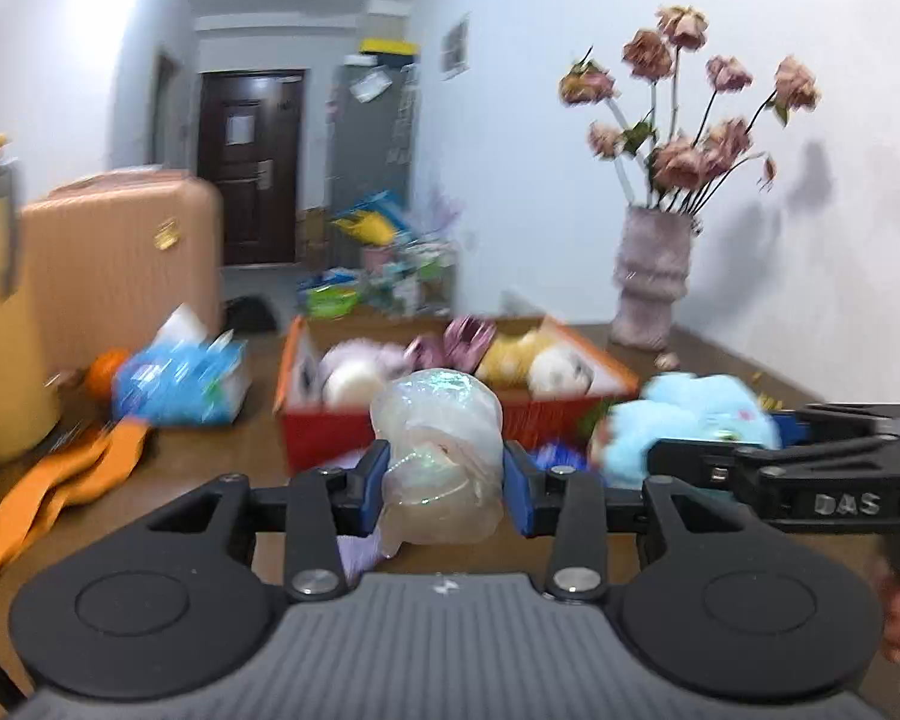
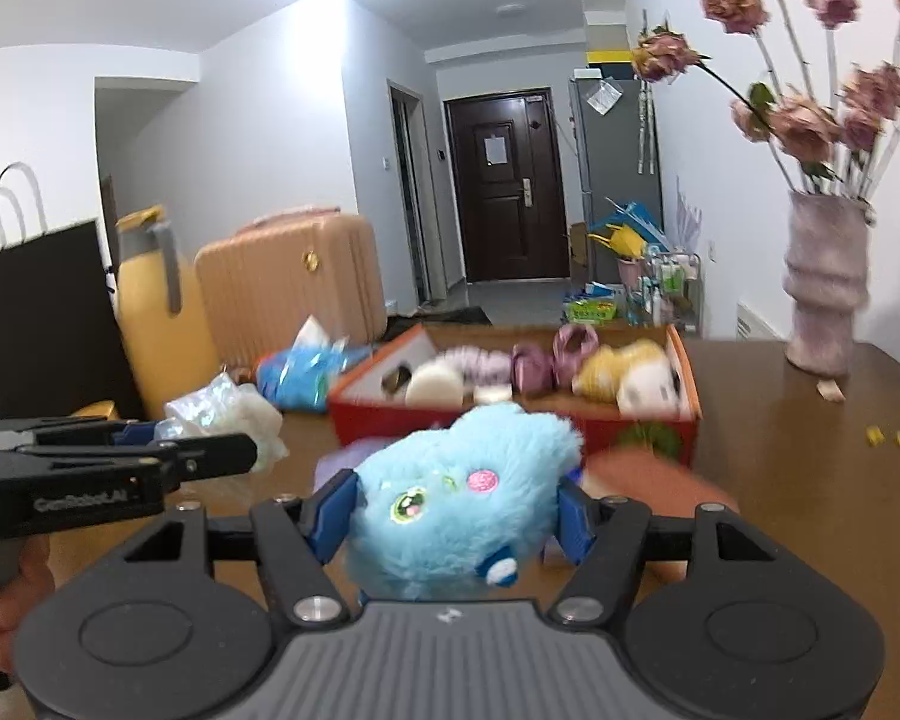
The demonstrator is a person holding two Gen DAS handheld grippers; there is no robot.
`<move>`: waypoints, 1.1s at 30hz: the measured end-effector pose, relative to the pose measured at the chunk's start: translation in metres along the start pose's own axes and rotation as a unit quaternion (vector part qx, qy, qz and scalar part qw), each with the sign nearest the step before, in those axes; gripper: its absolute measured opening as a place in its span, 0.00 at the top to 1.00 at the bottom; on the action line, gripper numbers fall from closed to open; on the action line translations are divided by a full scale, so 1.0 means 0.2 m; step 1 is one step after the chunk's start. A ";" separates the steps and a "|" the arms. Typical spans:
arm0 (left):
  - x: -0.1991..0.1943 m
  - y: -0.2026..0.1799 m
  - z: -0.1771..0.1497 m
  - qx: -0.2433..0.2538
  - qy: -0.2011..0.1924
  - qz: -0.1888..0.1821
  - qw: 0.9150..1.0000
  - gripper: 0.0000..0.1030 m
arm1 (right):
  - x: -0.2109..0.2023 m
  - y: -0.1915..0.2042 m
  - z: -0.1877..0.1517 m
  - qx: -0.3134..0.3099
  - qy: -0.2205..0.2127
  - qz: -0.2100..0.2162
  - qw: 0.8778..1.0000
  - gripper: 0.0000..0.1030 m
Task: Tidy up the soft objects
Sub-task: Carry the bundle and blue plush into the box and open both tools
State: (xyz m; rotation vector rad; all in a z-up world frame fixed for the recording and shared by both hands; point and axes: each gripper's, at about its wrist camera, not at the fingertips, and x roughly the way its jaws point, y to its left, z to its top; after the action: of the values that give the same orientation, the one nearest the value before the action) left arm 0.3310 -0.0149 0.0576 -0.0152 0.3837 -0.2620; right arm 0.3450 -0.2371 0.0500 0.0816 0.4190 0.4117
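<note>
Left tongs [image 1: 444,474] are clamping an iridescent plastic-wrapped soft bundle [image 1: 438,450]; right tongs [image 2: 453,516] are gripping a blue plush toy [image 2: 456,498]. Both are hovering level above the brown surface [image 2: 810,510], side by side, pointing at the red box [image 2: 510,420] already holding plush toys just beyond. Judged best: carrying each item clear over the near wall before releasing.

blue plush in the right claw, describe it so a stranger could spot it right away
Find the red box of soft toys on the brown table. Just in front of it, the right claw grips a fluffy sky-blue plush. Unlike the clear crinkly bundle beside it, it has a green eye and a pink glittery cheek.
</note>
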 end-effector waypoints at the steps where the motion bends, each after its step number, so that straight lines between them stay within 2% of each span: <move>1: 0.07 0.04 0.06 -0.005 0.003 0.002 1.000 0.61 | 0.06 -0.02 0.06 0.001 0.002 0.004 1.000 0.36; 4: 0.30 0.13 0.20 -0.014 0.022 -0.003 1.000 0.61 | 0.30 -0.08 0.22 -0.001 0.015 0.017 1.000 0.36; 8: 0.65 0.26 0.32 -0.030 0.066 -0.003 0.997 0.61 | 0.68 -0.16 0.37 0.015 0.061 0.021 0.998 0.36; 12: 0.94 0.35 0.32 -0.030 0.111 0.012 0.993 0.61 | 1.02 -0.18 0.43 0.001 0.098 0.005 0.995 0.36; 16: 1.12 0.43 0.27 -0.033 0.149 0.035 0.988 0.61 | 1.28 -0.19 0.42 0.004 0.137 0.000 0.991 0.36; 19: 1.18 0.52 0.23 -0.061 0.159 0.044 0.985 0.54 | 1.41 -0.17 0.37 -0.008 0.156 -0.008 0.988 0.35; 21: 1.16 0.54 0.21 -0.063 0.139 0.032 0.988 0.46 | 1.46 -0.16 0.34 -0.002 0.166 -0.003 0.986 0.35; 23: 1.15 0.54 0.20 -0.056 0.137 0.017 0.989 0.37 | 1.49 -0.18 0.31 0.019 0.177 0.000 0.984 0.34; 25: 1.13 0.53 0.20 -0.052 0.130 0.017 0.990 0.35 | 1.48 -0.21 0.32 0.040 0.172 0.009 0.984 0.30; 27: 1.12 0.53 0.21 -0.049 0.130 0.013 0.990 0.32 | 1.46 -0.23 0.33 0.051 0.167 0.011 0.985 0.20; 33: 1.00 0.50 0.29 -0.048 0.116 0.024 0.992 0.25 | 1.33 -0.25 0.41 0.057 0.155 -0.002 0.986 0.19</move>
State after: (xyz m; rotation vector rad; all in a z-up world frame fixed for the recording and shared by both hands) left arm 0.5560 0.0279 0.0308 -0.0697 0.6263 -0.1990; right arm 0.6187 -0.1738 0.0153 0.1283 0.7489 0.3981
